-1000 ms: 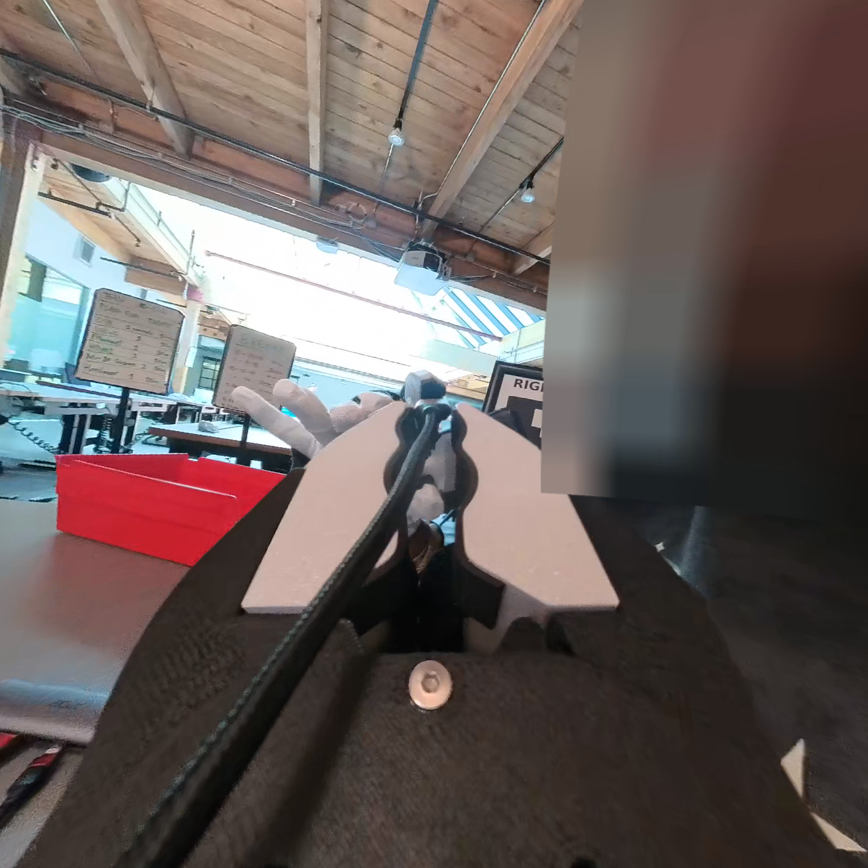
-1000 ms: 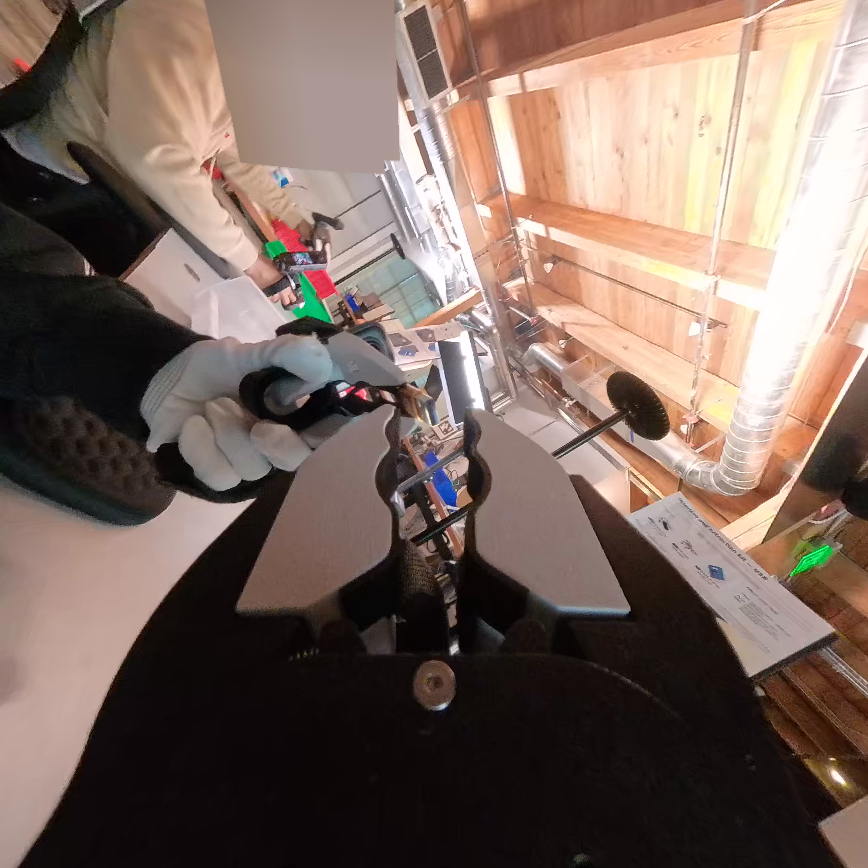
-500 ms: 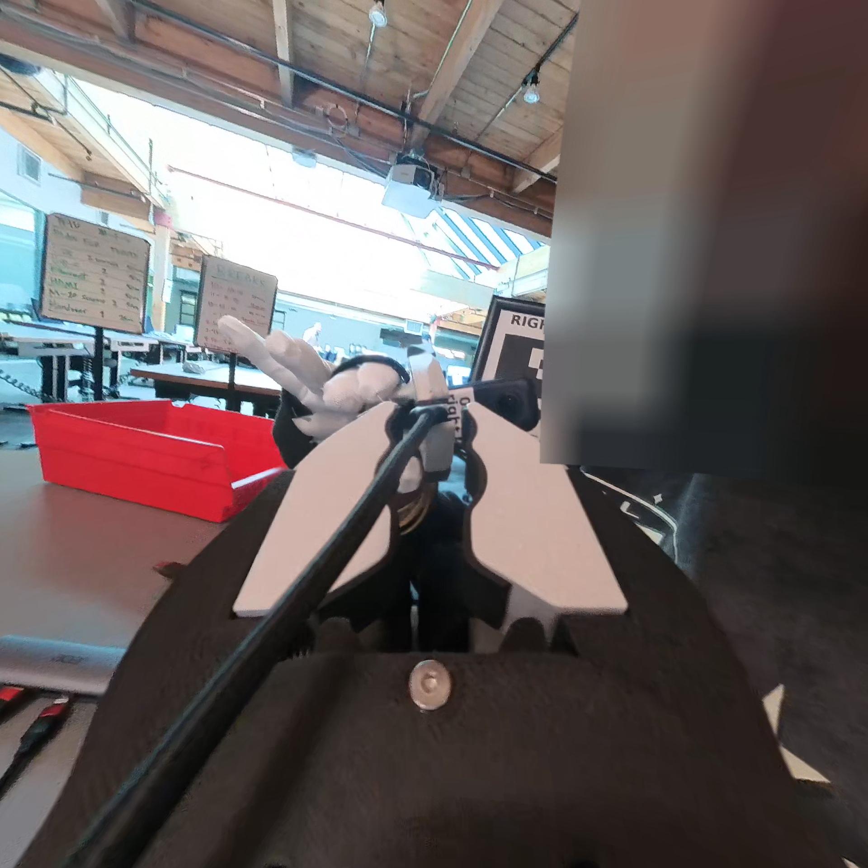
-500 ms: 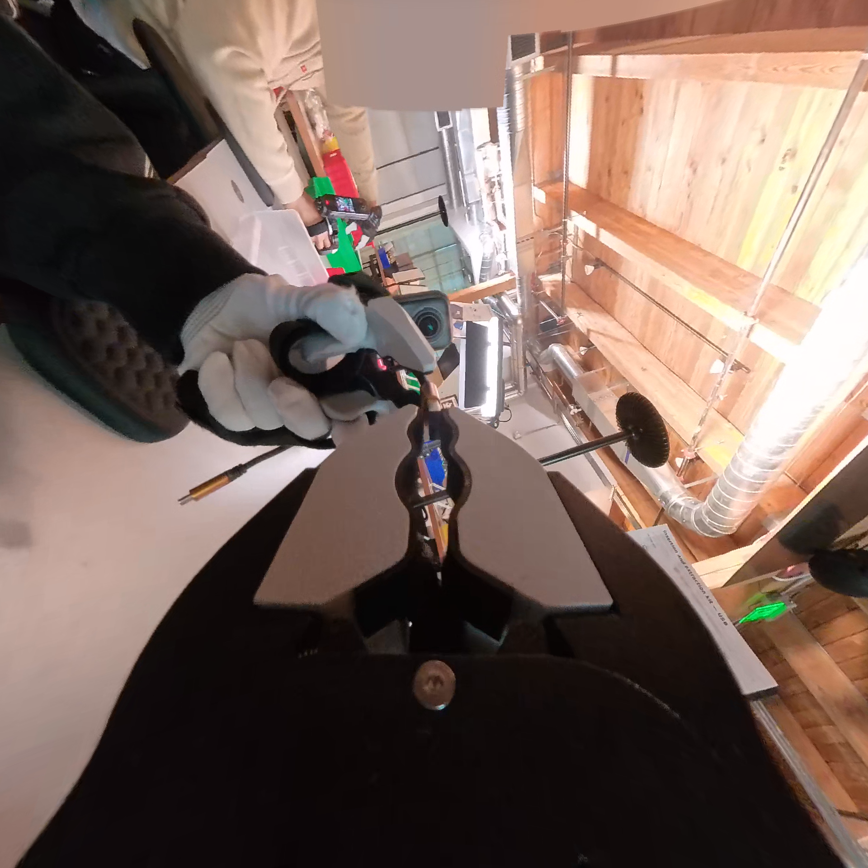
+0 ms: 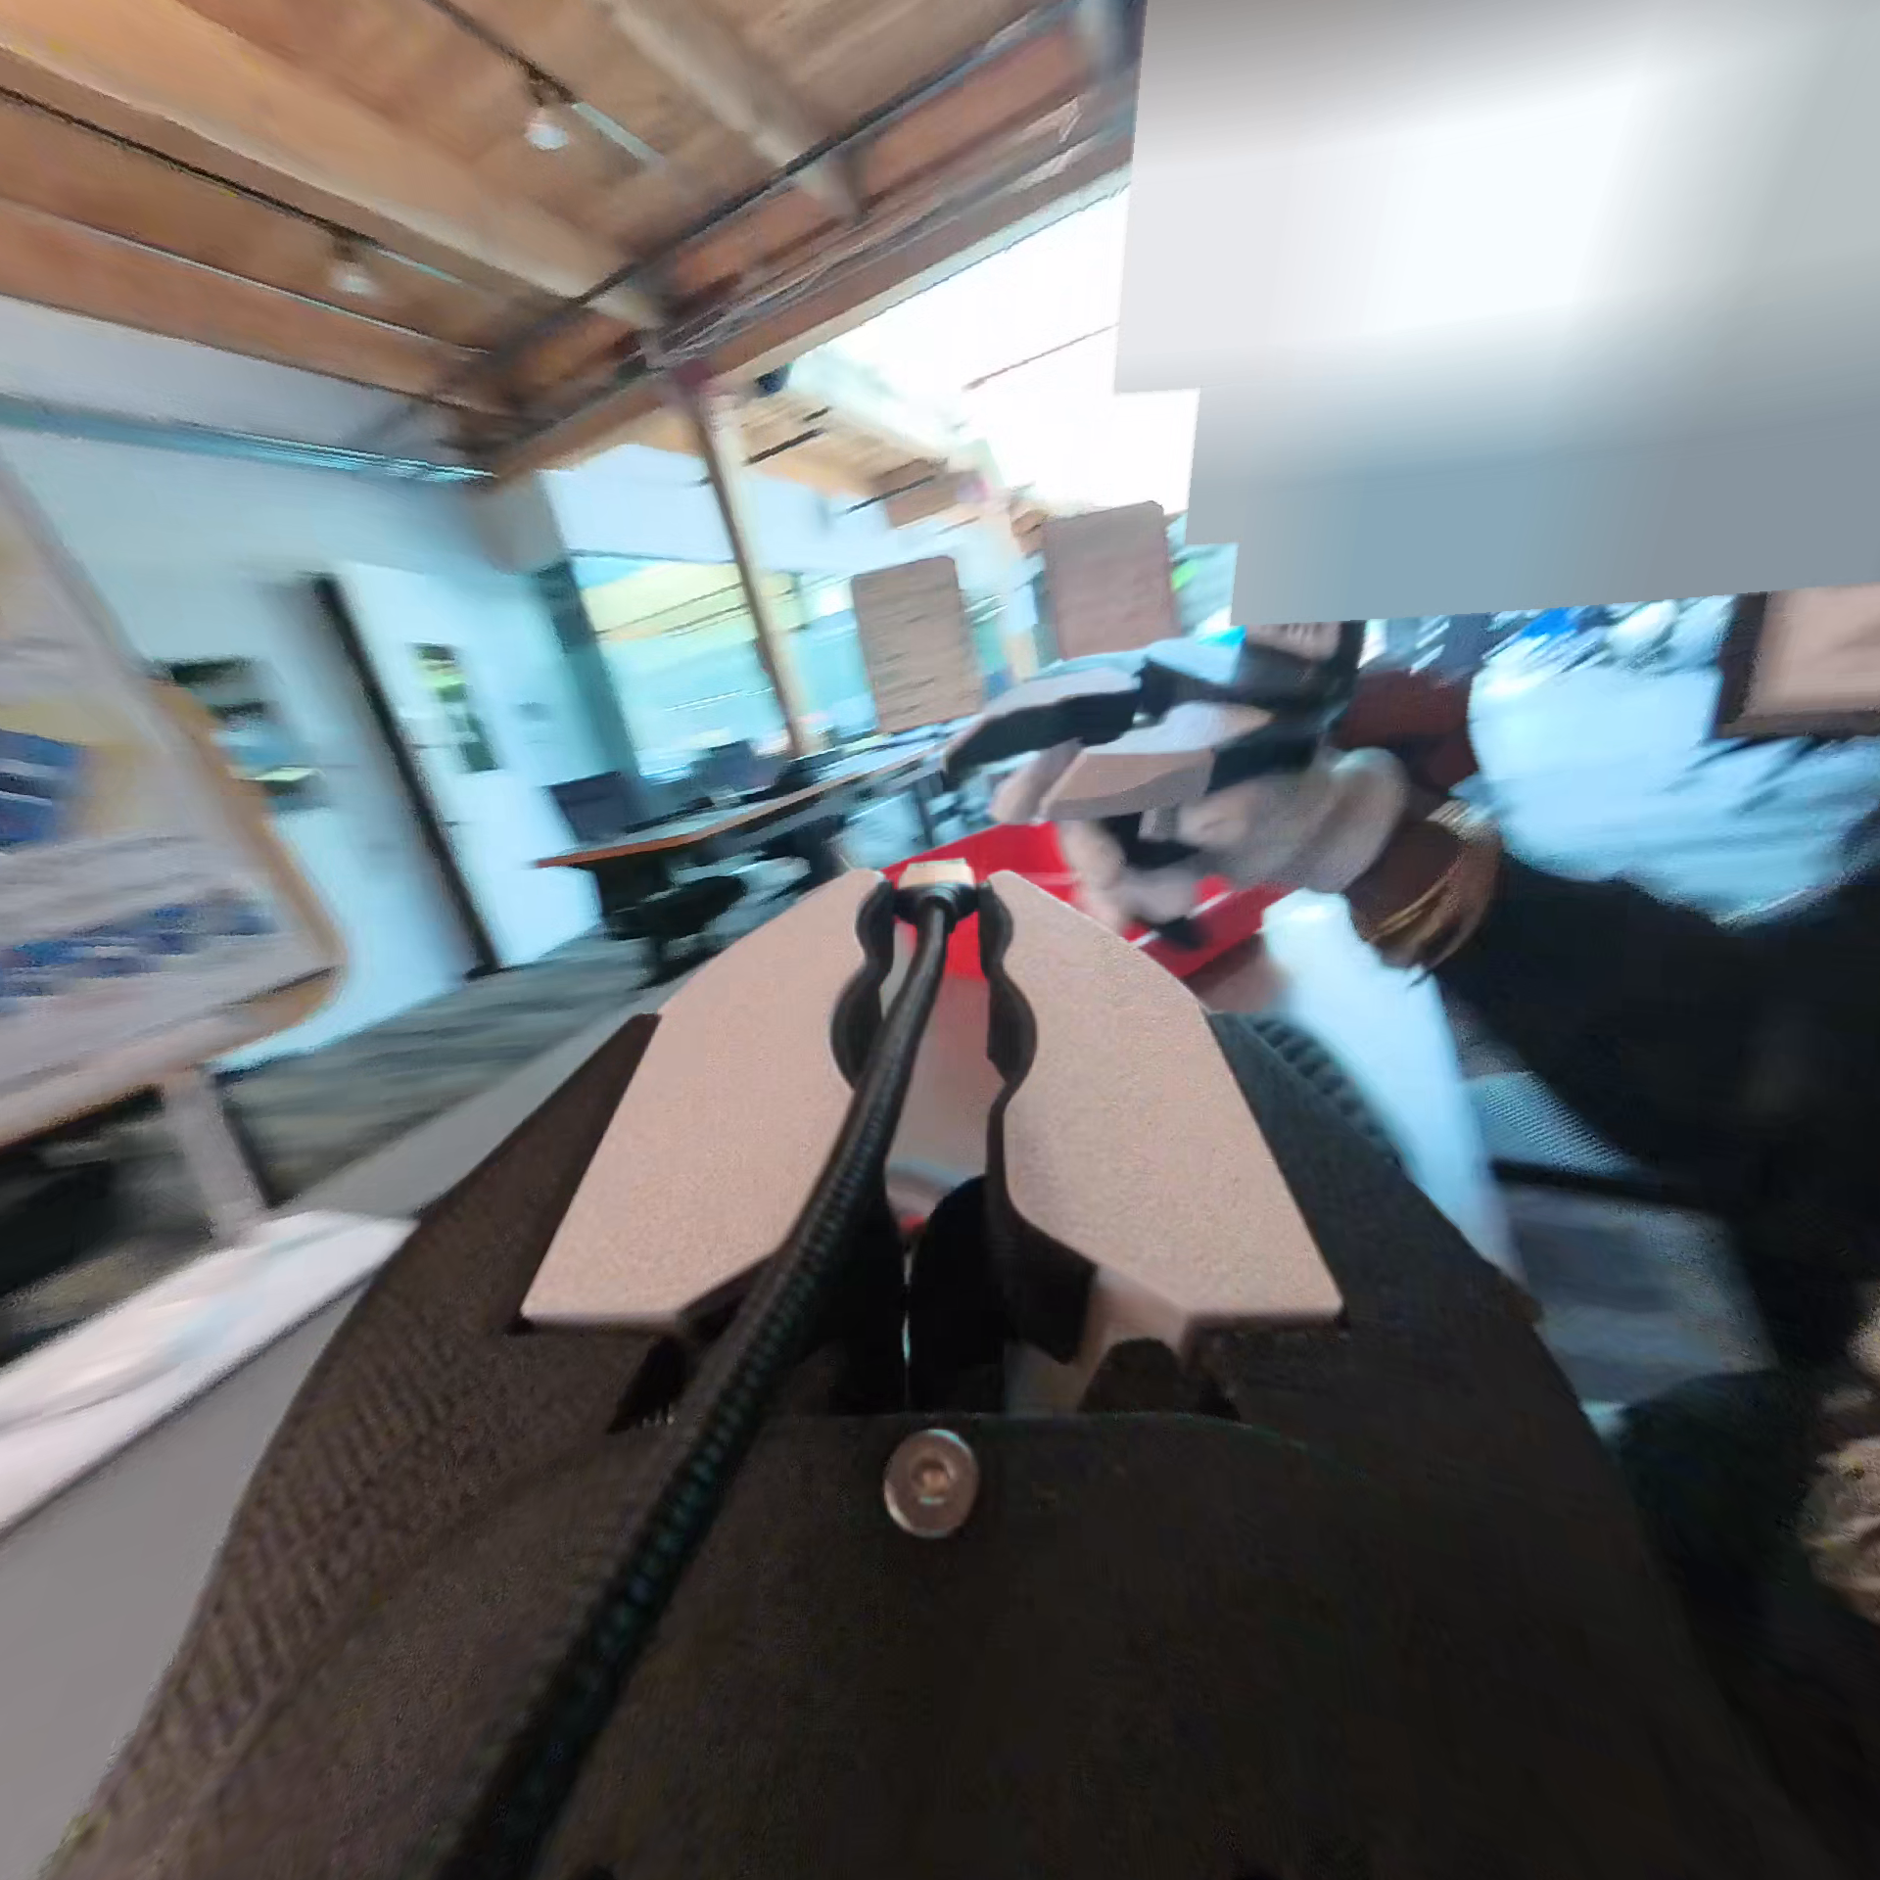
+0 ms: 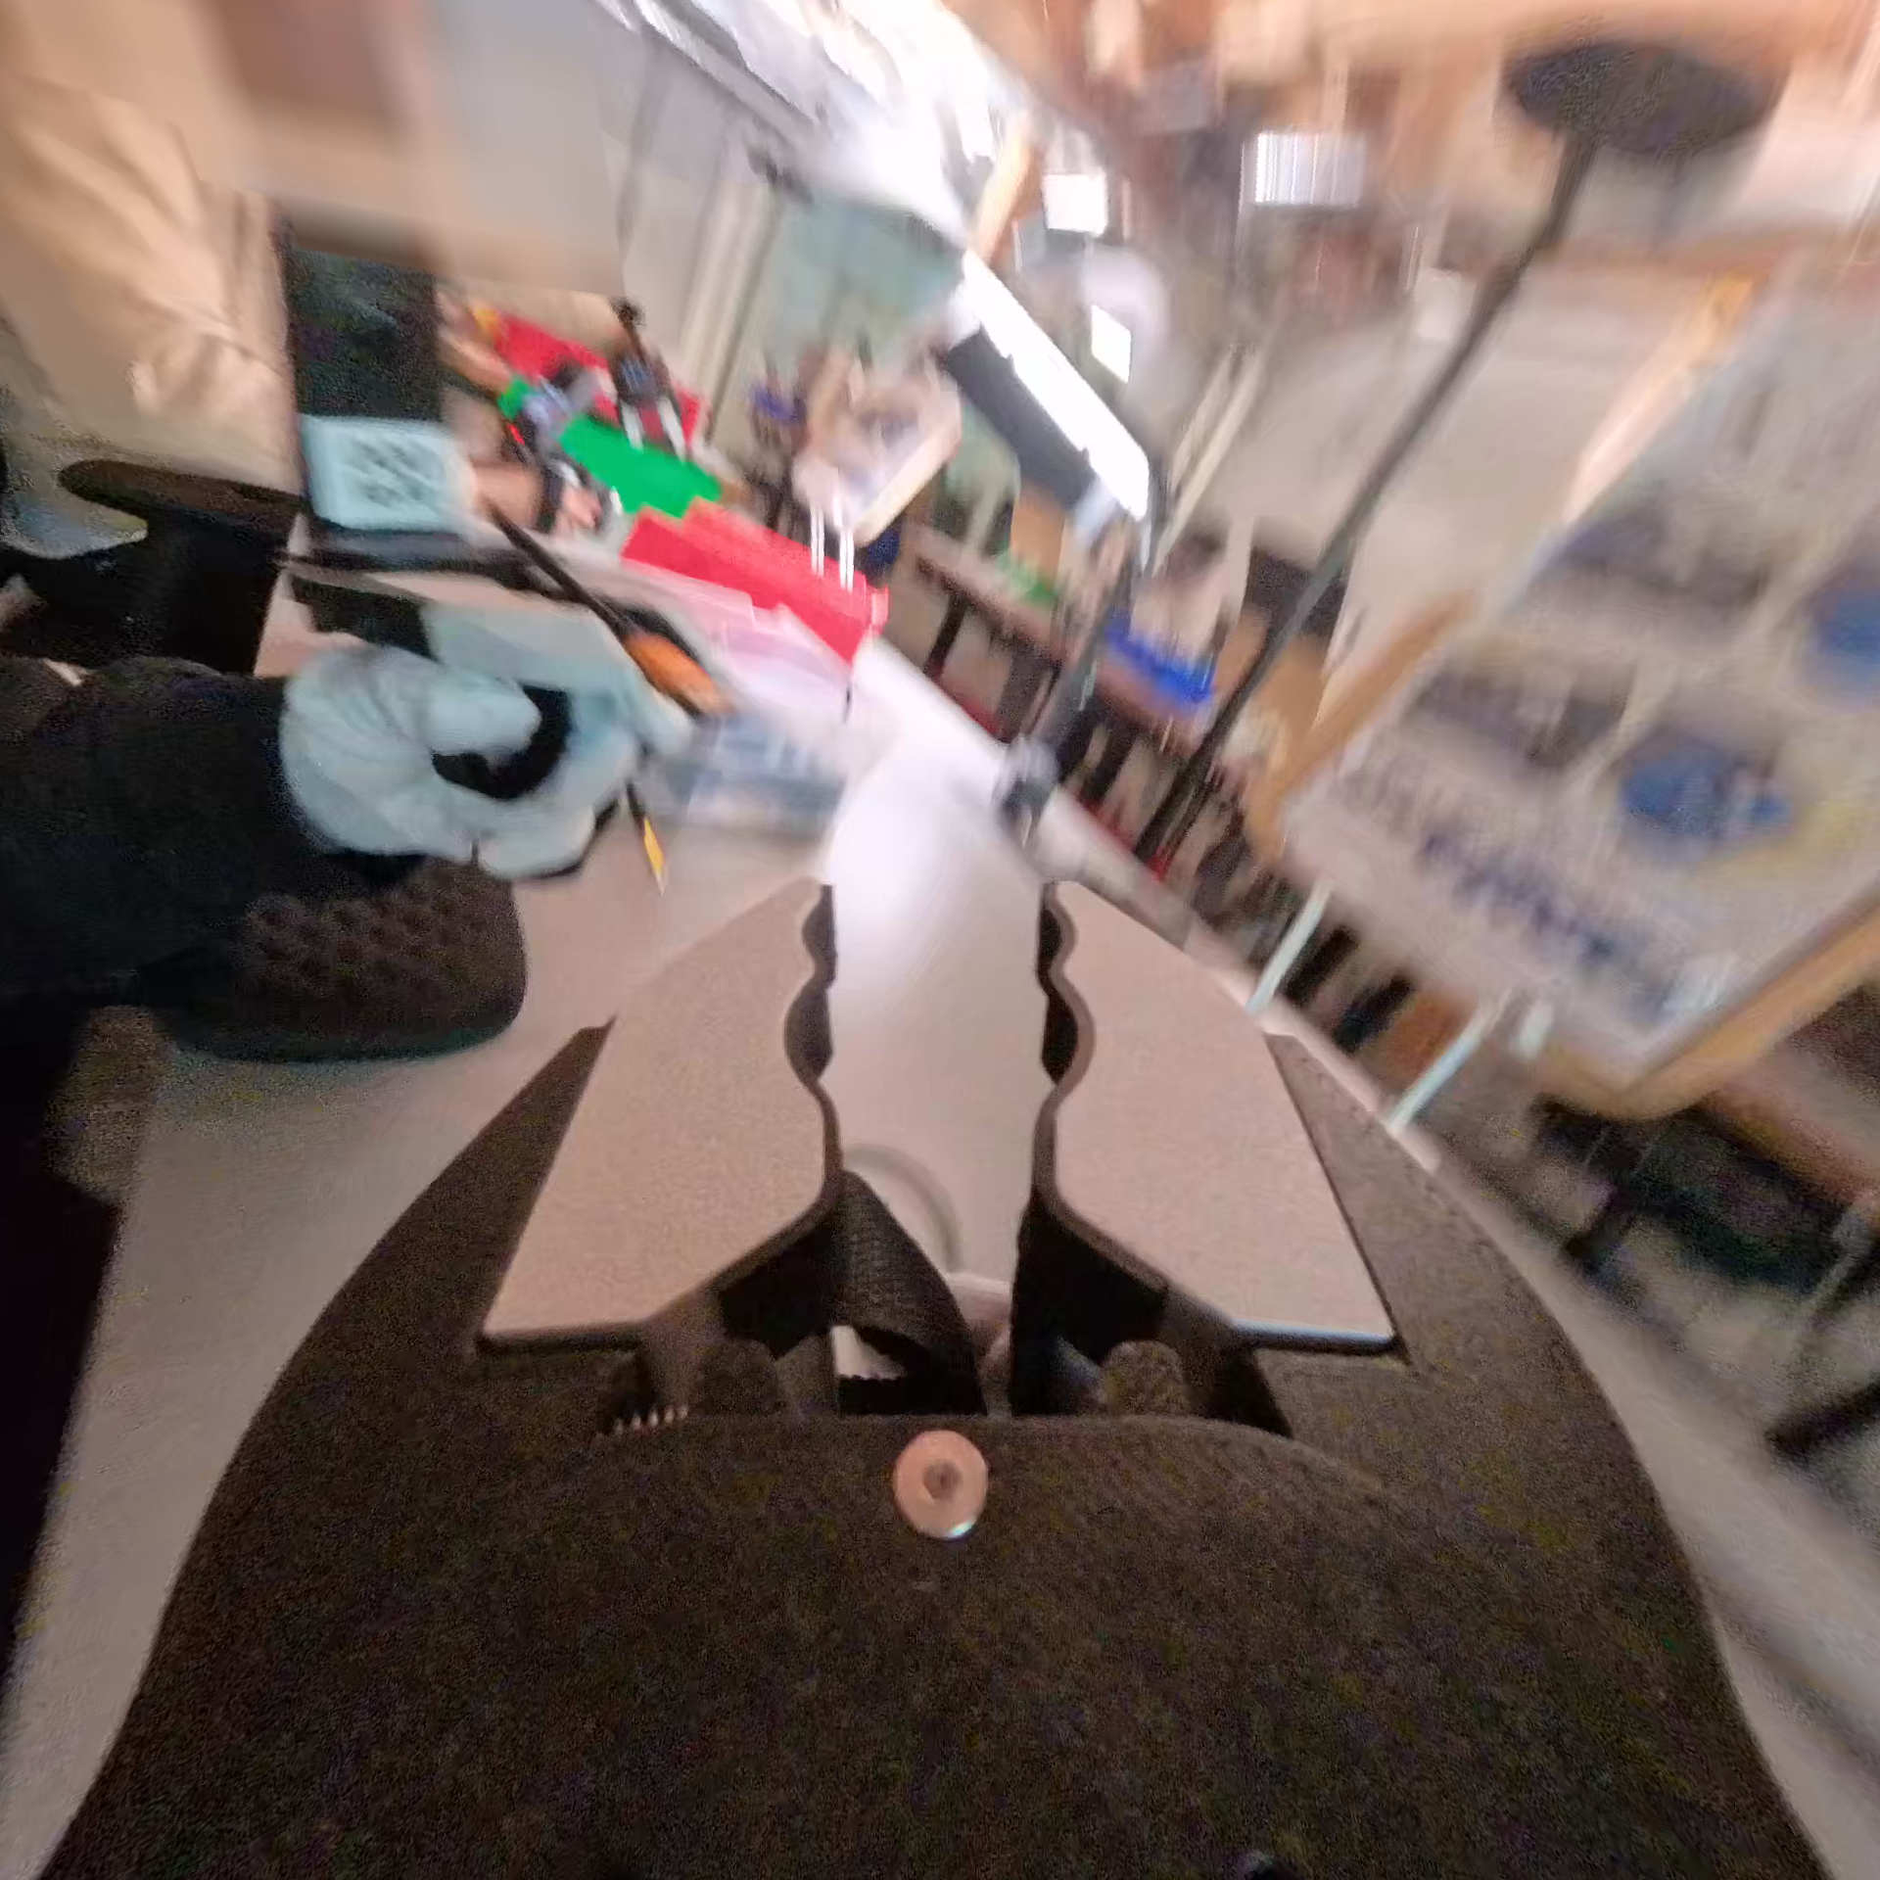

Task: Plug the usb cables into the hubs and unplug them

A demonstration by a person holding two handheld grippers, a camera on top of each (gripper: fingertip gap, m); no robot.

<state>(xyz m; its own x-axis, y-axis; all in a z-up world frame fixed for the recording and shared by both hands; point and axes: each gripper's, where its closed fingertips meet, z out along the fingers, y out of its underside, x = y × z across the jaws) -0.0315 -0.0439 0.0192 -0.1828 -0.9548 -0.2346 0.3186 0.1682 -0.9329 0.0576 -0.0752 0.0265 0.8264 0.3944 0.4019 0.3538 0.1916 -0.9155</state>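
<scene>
In the left wrist view my left gripper (image 5: 934, 893) is shut on a black braided usb cable (image 5: 875, 1119). The cable's metal plug (image 5: 934, 873) sticks out just past the fingertips, and the cable runs back over the gripper body to the lower left. My right gripper (image 6: 936, 905) is open and empty above the pale table (image 6: 305, 1221). It also shows in the left wrist view (image 5: 1017, 753), held by a white-gloved hand (image 5: 1312, 824). The left gripper and its cable plug (image 6: 671, 661) show blurred in the right wrist view. No hub is in view.
A red bin (image 5: 1017, 849) stands behind the left fingertips, and more red bins (image 6: 753, 570) stand far back on the table. A dark sleeve (image 6: 132, 814) and a black padded object (image 6: 336, 966) lie at the left. A poster board (image 6: 1587, 773) stands at the right. Spacing between my two grippers at the tips: around 10 cm.
Both cameras have swung down from the ceiling toward the room, with strong motion blur. The right gripper closed half a second ago and has opened wide. The left gripper still holds the cable.
</scene>
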